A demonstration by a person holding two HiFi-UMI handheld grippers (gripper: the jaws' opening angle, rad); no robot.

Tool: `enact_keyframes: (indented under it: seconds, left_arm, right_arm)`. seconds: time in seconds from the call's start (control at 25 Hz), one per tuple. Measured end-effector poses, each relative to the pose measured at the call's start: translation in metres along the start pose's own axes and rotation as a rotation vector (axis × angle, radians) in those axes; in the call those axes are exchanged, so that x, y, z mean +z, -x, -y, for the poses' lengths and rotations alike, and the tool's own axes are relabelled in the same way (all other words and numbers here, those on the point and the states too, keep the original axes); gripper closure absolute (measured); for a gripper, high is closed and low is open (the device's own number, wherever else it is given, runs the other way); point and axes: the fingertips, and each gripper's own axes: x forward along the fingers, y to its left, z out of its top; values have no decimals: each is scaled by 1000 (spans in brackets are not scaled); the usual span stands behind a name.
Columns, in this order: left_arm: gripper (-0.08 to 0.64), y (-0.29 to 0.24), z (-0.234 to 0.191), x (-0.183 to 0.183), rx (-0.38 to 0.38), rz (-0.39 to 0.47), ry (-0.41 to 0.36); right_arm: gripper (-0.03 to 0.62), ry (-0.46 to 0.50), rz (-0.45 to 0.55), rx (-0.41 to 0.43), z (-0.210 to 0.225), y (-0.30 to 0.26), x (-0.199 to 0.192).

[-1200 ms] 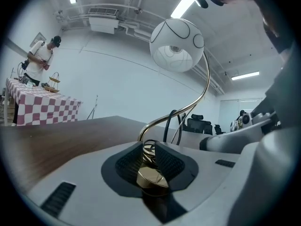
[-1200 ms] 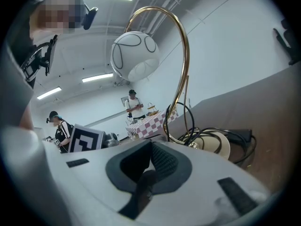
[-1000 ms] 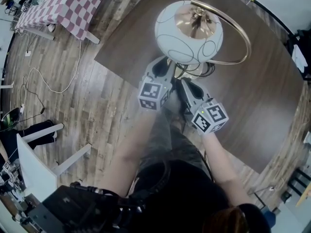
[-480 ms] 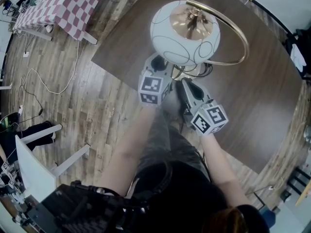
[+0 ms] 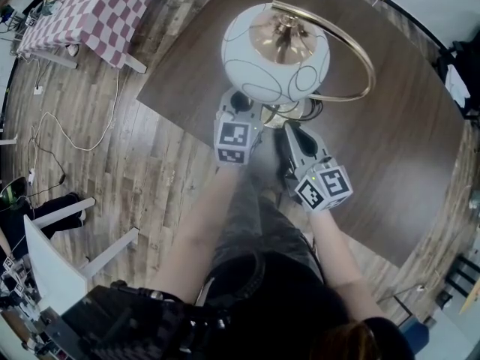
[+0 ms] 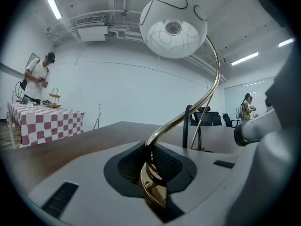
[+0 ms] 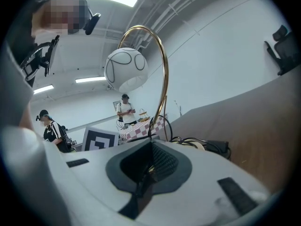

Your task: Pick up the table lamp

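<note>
Holding, item one: table lamp (image 5: 275, 51), white globe shade with dark line pattern, carried on a curved brass stem (image 6: 208, 91) that arcs round on the right. It stands at the near edge of the dark wooden table (image 5: 397, 156), directly in front of the person. Item two: left gripper (image 6: 150, 160), jaws pressed onto the lamp's brass foot where the stem rises out of it. Item three: right gripper (image 7: 149, 166), jaws all but together, with a thin glint of the lamp's brass caught between the pads. Item four: black cable (image 7: 203, 143), coiled on the table just right of and beyond the right gripper. Change noted against a second ago: the globe sits a little further left in the head view, and the left gripper's marker cube now faces the camera more squarely, so that wrist has rolled slightly. The table edge has drifted the same way, so part of the shift is the head camera's own. Both grips are unchanged. Assessment: the two-handed clamp is secure and the lamp is being steadied or tilted. Whether its foot has cleared the table cannot be told.
</note>
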Motion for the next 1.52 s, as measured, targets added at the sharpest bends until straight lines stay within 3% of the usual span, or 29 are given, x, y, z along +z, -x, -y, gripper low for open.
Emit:
enact_keyframes:
  seconds: [0.28,0.56,0.64,1.12,1.52]
  left_arm:
    - [517,1,-2,2,19,10,35]
    - [517,2,-3,3,24,12,42]
    - [517,2,-3,3,25,12,40]
    - [515,2,-3,2,32,7,45]
    - [516,1,-3,2,22,2,42]
  right_arm:
    - [578,176,23,-30,-2,16,28]
    - [541,190,107,-95,15,31,69]
    - [492,205,118,-96,16,34,77]
    - [491,272,258,-122,17,53,148]
    - [492,351,296,-87,3,49,189]
